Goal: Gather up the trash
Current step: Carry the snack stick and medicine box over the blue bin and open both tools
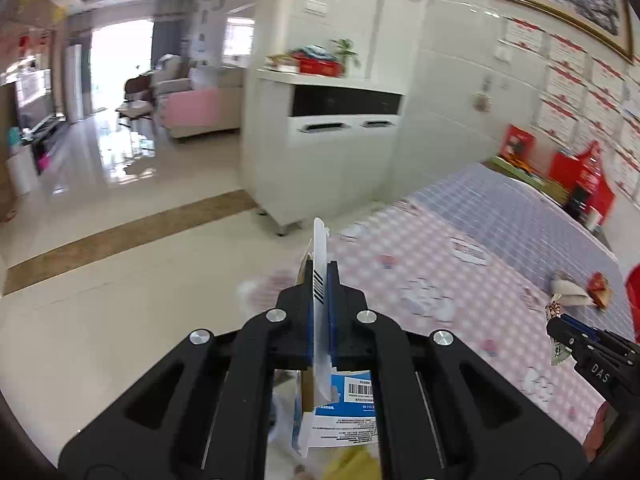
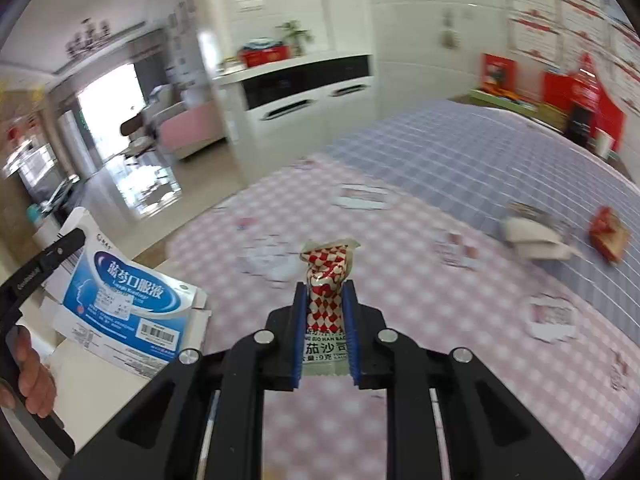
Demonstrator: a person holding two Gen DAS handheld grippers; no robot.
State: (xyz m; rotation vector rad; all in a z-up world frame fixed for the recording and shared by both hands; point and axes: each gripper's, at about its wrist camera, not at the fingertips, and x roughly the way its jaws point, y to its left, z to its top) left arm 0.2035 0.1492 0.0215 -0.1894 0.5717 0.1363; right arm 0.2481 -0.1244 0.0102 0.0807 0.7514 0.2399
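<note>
A table (image 2: pixel 460 168) under a checked pink and lilac cloth fills the right of both views, with a white cabinet (image 1: pixel 320 152) beyond it and glossy floor (image 1: pixel 120 240) to the left. Above the table's near edge the left gripper (image 1: pixel 320 280) is clamped on a flattened blue and white box (image 2: pixel 128 304), held edge-on between its pads, while the right gripper (image 2: pixel 325 300) is clenched on a red and white checked sachet (image 2: pixel 326 280). Further right on the cloth lie a pale crumpled wrapper (image 2: pixel 532 236) and, just beside it, a small red one (image 2: pixel 608 236).
</note>
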